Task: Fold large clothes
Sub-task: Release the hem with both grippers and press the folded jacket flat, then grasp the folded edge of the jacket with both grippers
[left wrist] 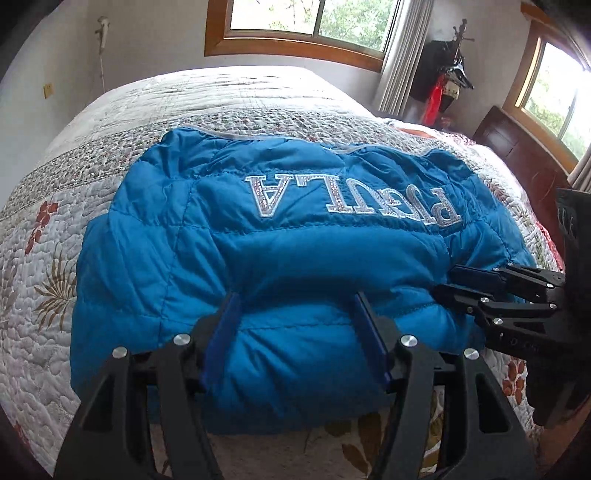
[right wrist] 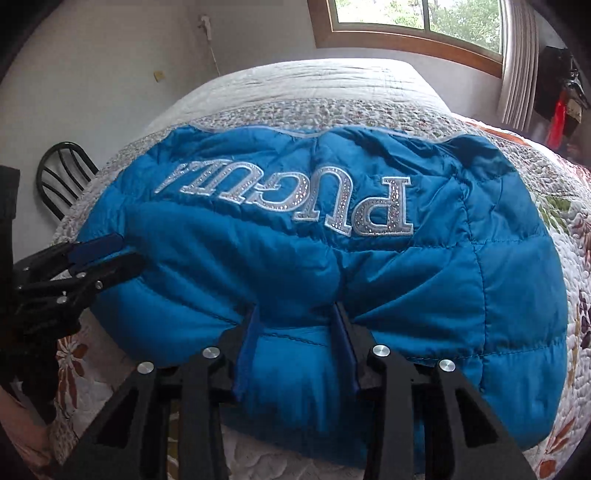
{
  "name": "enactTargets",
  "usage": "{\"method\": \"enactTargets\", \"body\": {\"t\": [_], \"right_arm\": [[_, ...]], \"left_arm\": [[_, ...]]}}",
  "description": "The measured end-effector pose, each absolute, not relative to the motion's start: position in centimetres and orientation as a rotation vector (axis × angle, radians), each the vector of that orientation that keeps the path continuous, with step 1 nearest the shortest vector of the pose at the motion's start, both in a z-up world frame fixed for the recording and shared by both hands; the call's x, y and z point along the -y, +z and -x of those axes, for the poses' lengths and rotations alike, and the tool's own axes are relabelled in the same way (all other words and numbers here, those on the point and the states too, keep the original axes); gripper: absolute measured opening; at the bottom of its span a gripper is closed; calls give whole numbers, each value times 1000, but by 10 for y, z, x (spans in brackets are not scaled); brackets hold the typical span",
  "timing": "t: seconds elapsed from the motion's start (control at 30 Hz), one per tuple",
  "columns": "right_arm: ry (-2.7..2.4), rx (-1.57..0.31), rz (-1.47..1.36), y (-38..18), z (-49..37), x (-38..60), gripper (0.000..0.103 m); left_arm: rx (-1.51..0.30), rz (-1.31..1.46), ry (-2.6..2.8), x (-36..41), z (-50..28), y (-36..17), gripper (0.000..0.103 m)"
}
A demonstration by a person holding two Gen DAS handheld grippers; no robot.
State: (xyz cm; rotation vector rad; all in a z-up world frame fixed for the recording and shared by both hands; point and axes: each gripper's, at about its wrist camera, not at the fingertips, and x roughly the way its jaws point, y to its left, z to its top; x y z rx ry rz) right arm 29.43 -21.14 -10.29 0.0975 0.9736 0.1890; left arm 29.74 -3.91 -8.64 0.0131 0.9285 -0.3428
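A bed (left wrist: 207, 92) carries a quilted floral bedspread (left wrist: 33, 258). Behind it a wood-framed window (left wrist: 295, 33) sits in a white wall, with a pale curtain (left wrist: 402, 62) at its right. Dark and red items (left wrist: 443, 85) hang in the corner. A black chair (right wrist: 62, 177) stands beside the bed, and a dark wooden headboard (left wrist: 517, 147) stands under a second window (left wrist: 554, 88).

A bed (left wrist: 221, 92) covered by a flowered quilt (left wrist: 37, 258) carries one blue padded jacket (left wrist: 295, 236), lying flat straight ahead of both tools, quilt showing all around it.
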Motion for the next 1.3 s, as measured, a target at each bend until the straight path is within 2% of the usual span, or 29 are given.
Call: {"method": "enactTargets", "body": {"t": [0.2,0.37,0.53,1.03,1.3], "right_arm": [[194,-963,-138,-109,-294,216,39],[209,-907,-224,-80,-271,231,35],[193,-885,-198,-65,-247,238,36],[193,-915,-172,-107,-255,241,34],[196,-909,-218,-83,-248,250,36]], "left_arm": [[-911,-4,-322,39,-300,-97,61],[-852,5,-286,40,-276,-69,58],[-801,-39,-288,47,-242,-56,63],[-875,-14,-343,45,-254,-90,63],[-904,38,-351,36,-251,-75,63]]}}
